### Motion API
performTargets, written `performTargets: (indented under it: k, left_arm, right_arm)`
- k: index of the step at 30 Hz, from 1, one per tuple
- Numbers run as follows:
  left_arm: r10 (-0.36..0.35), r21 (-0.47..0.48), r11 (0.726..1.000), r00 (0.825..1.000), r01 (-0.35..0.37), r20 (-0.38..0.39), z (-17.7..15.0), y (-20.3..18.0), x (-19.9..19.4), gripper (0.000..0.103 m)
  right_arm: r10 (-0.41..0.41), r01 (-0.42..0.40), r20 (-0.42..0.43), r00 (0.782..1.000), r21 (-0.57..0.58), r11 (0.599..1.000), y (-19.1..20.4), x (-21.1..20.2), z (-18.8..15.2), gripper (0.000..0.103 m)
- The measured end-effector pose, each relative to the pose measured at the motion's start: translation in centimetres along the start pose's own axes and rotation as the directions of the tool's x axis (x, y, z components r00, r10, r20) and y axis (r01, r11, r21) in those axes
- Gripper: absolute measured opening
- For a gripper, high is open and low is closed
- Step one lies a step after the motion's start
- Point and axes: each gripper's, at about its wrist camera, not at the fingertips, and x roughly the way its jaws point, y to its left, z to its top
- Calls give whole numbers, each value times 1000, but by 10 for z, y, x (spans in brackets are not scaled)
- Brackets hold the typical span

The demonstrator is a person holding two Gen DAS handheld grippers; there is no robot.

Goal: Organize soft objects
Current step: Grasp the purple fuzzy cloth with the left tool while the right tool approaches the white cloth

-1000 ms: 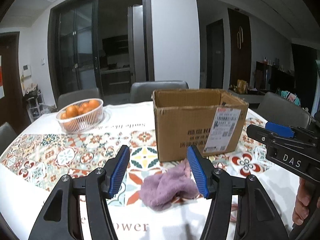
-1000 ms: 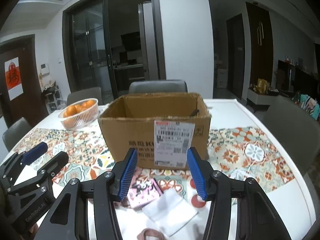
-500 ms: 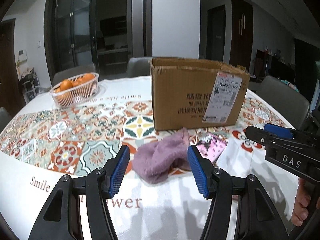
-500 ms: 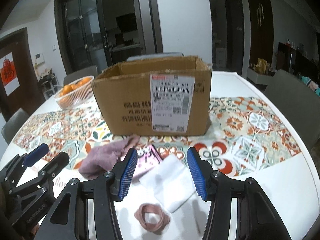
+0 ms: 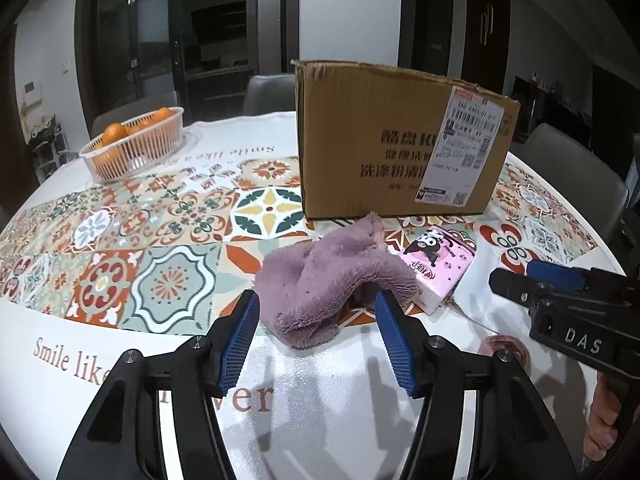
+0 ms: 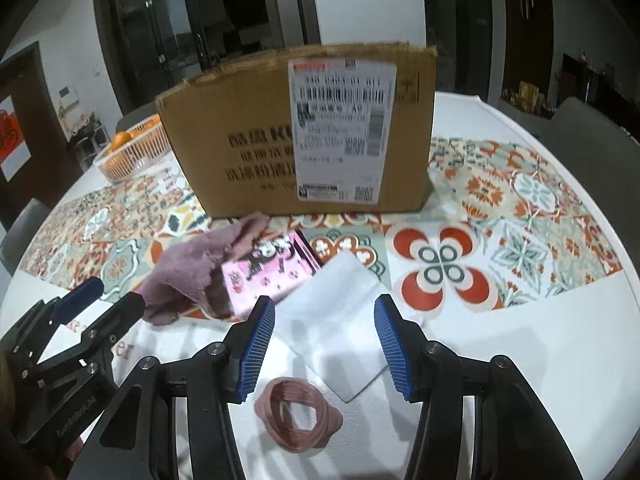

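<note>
A crumpled purple fluffy cloth [image 5: 332,280] lies on the table in front of a cardboard box [image 5: 400,140]. My left gripper [image 5: 318,308] is open, its blue pads on either side of the cloth's near end. Beside the cloth lie a pink tissue pack [image 5: 438,264] and a white folded cloth [image 6: 340,316]. A pink hair band [image 6: 298,414] lies nearest me. My right gripper [image 6: 324,314] is open over the white cloth and the band. The cloth [image 6: 196,272], the pack [image 6: 268,276] and the box [image 6: 304,136] also show in the right wrist view.
A white basket of oranges [image 5: 132,142] stands at the back left of the round table with its patterned tablecloth [image 5: 160,224]. Grey chairs [image 5: 576,176] stand around the table. The other gripper shows at the side of each view.
Both grippers have moved down and forward towards the items before the box. The purple cloth now sits between the left pads; the white cloth and band sit under the right gripper.
</note>
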Motion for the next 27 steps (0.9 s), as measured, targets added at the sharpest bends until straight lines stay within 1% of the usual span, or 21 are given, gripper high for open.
performTargets:
  k: [6,10,16,18,21,22,23,25,27]
  left_arm:
    - [-8,4,1000,999,8,-39,0,1,18,59]
    - [-11,-4,1000,998,10,-59,1,3,28,59]
    - [-26,-22,999,997,24,-79,3,4,38,58]
    - [-34,-31,999,996,32,-86,3,5,40,52]
    - [-42,-37,999,994,38,-97,3,6,42,40]
    - [-41,-39,999,994,37,-103,3,6,43,32]
    - [-41,-40,999,993,37,-107,3,6,44,27]
    - [-36,-39,999,993,32,-109,2,6,45,23]
    - [-37,-37,999,994,33,-103,2,5,43,20]
  right_arm:
    - [-6,7,-83,997,7,1000,-3,23,-5,53]
    - [-13,15,-115,993,13,1000,-5,33,-7,53]
    - [-34,33,-110,993,-4,999,-3,37,-4,53]
    - [-45,44,-104,994,-17,999,-2,38,-5,53]
    - [-64,60,-102,993,-42,997,1,38,-5,53]
    - [-70,65,-100,993,-50,997,2,38,-5,53]
    - [-75,70,-98,992,-54,996,2,38,-6,52]
    - [-79,74,-93,993,-58,996,2,38,-6,48]
    - [-79,73,-90,993,-60,996,2,37,-5,39]
